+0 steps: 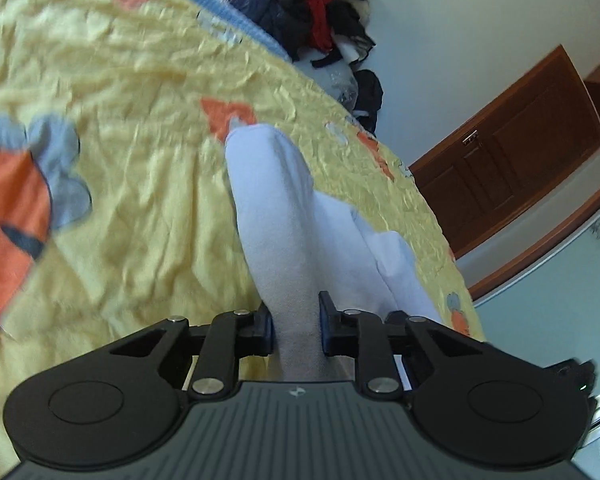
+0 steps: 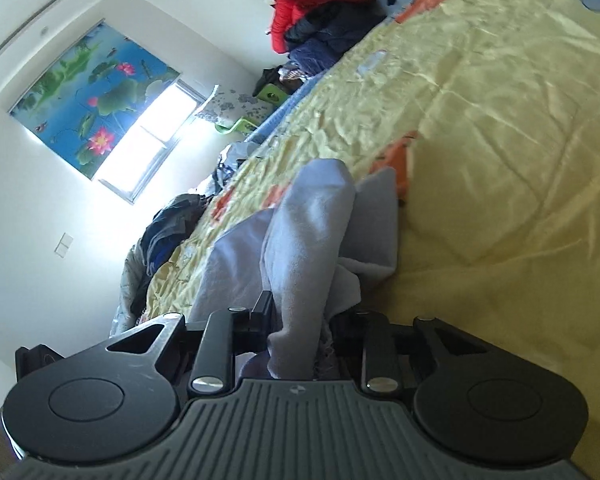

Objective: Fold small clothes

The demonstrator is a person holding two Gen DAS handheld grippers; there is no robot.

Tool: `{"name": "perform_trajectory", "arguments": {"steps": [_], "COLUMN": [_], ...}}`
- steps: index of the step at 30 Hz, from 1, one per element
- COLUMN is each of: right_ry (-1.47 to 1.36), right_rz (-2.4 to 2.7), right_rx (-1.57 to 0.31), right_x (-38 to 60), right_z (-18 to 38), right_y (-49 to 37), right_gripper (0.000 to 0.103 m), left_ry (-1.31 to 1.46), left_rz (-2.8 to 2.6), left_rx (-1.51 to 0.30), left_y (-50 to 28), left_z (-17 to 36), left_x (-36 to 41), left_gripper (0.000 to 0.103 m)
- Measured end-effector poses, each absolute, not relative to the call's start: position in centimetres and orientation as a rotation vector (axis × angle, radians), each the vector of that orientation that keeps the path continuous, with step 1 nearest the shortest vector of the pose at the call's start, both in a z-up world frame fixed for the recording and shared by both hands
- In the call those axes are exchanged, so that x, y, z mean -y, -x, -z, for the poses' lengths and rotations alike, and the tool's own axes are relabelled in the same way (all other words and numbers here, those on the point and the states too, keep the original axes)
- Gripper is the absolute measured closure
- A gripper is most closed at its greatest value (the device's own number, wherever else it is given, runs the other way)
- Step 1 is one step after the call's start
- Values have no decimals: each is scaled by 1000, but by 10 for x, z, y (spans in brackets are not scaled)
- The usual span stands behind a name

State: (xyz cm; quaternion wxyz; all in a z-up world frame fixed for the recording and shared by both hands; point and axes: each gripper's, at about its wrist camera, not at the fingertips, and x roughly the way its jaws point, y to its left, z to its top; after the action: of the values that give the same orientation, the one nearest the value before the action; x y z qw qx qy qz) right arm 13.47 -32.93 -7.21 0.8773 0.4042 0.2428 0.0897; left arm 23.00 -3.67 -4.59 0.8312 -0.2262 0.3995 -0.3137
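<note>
At the bottom centre of each wrist view we saw a gripper pinched on the same pale garment (image 1: 276,216): the left gripper (image 1: 296,324) had its fingers closed tight on a narrow band of it, and the right gripper (image 2: 296,320) was likewise clamped on a bunched fold. The cloth ran up from the jaws toward mid-frame, lifted at our end, its far part draped over the yellow quilt (image 1: 140,152) that filled the left of the left view and the right of the right view. A heap of dark and red clothes (image 1: 312,4) sat at the top of both frames, well apart from our work. We judged the fold to be under way. To do it well we needed both grips held firm, the edge between them taut and level, then carried across together so the corners met squarely before we let go, without dragging the quilt
</note>
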Motion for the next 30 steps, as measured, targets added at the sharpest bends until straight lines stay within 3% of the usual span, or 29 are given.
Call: {"name": "perform_trajectory", "arguments": {"steps": [9, 13, 19, 24, 30], "right_ry": [-708, -696, -716, -765, -594], "right_rz": [-282, -286, -241, -167, -102], "right_rx": [-410, -461, -600, -544, -435], "right_x": [290, 275, 266, 291, 290], "right_z": [21, 25, 55, 55, 26], "right_y": [-161, -181, -180, -157, -144], "right_gripper": [74, 73, 64, 60, 60], "left_ry": [411, 424, 452, 478, 432], "left_rz": [606, 540, 490, 490, 455], "left_rx": [-733, -820, -914, -918, -913], "left_y": [-245, -257, -258, -258, -254], "left_z": [-9, 7, 44, 45, 39], "left_x": [0, -13, -26, -33, -28], "left_gripper": [82, 82, 80, 80, 77]}}
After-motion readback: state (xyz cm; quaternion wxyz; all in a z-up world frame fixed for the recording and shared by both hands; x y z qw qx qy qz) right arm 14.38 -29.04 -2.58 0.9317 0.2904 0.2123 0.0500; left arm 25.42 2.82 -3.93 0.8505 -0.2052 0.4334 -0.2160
